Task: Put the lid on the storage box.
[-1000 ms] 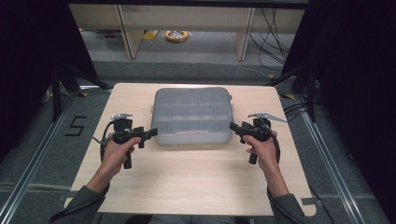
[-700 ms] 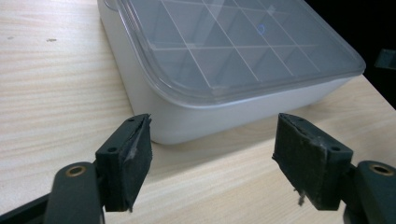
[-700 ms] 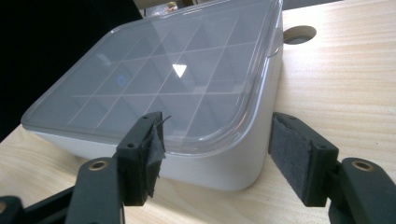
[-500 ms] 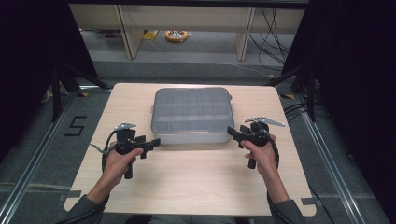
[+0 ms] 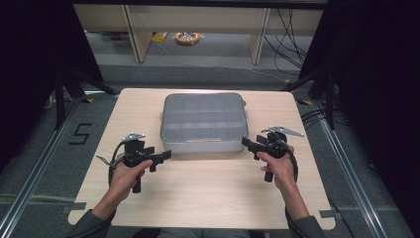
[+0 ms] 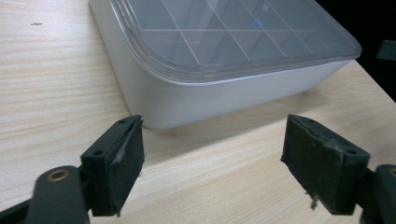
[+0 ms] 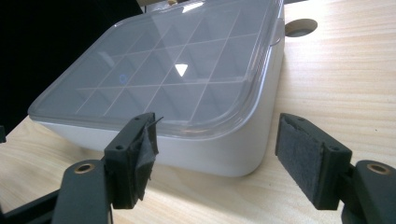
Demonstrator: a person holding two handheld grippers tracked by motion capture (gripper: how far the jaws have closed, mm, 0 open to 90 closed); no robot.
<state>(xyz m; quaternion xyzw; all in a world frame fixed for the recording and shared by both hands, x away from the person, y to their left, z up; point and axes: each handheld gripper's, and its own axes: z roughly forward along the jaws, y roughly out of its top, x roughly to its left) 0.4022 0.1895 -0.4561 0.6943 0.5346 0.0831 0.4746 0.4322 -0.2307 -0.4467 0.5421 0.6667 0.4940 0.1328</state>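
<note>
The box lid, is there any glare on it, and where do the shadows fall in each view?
Right gripper view: a bright triangular glint sits on the lid, and the box shades the table beneath its near corner. Left gripper view: mild sheen, with a soft shadow along the box's near wall. High view: lid evenly lit, surroundings dark.

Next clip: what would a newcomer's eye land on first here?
First, the pale grey plastic compartment box with a clear lid, closed and lying flat in the middle of the light wooden table, its grid of dividers visible through the lid. Next, the two black hand-held grippers flanking its near corners: the left gripper and the right gripper, both with jaws spread open and aimed at the box, apart from it.
</note>
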